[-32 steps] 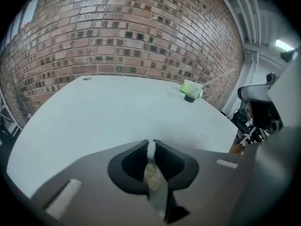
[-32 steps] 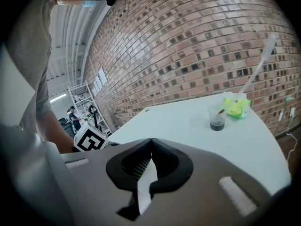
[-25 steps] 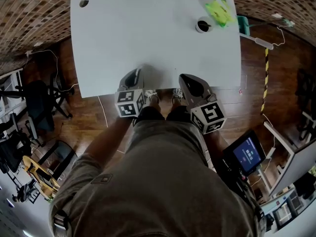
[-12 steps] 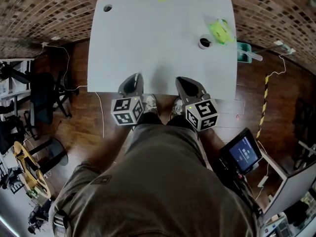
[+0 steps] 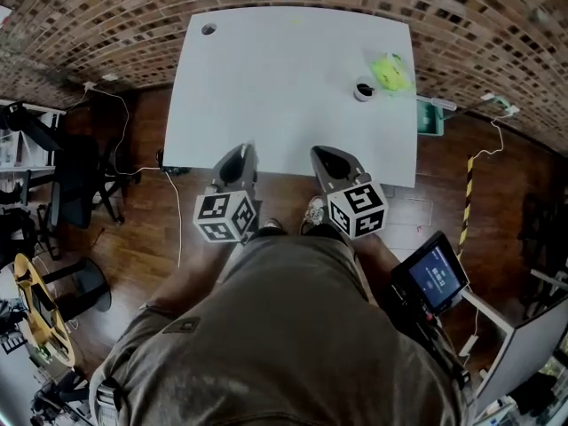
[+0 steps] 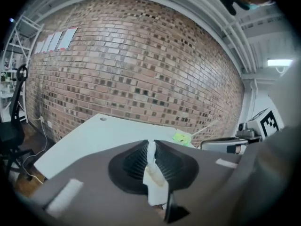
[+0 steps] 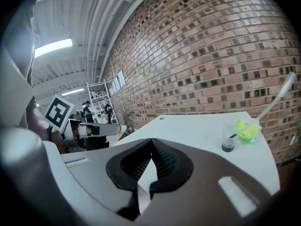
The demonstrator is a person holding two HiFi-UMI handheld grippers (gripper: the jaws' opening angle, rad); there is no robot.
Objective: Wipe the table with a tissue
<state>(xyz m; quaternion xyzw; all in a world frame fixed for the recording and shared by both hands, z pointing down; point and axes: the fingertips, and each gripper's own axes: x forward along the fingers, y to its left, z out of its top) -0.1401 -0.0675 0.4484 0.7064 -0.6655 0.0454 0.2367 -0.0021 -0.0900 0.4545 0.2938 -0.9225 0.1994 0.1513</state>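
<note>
The white table (image 5: 284,78) stretches ahead, with a bright green tissue pack (image 5: 391,71) and a small dark-bottomed cup (image 5: 363,90) at its far right. My left gripper (image 5: 248,150) hovers at the table's near edge. It is shut, and a thin white strip that looks like a scrap of tissue (image 6: 151,150) is pinched between its pads. My right gripper (image 5: 319,154) is beside it, shut with nothing between its pads (image 7: 157,157). The pack (image 7: 248,131) and cup (image 7: 228,143) lie well beyond the right gripper's tips. The pack (image 6: 181,137) is also far from the left gripper.
A brick wall (image 5: 89,16) runs behind the table. A cable hole (image 5: 209,29) sits at the far left corner. Office chairs (image 5: 75,185) stand left. A teal box (image 5: 432,118) sits right of the table, and a lit screen (image 5: 437,275) stands near right.
Both grippers have risen, the left more than the right. In the head view the table has slid farther away, so the jaws now sit at its near edge instead of over it.
</note>
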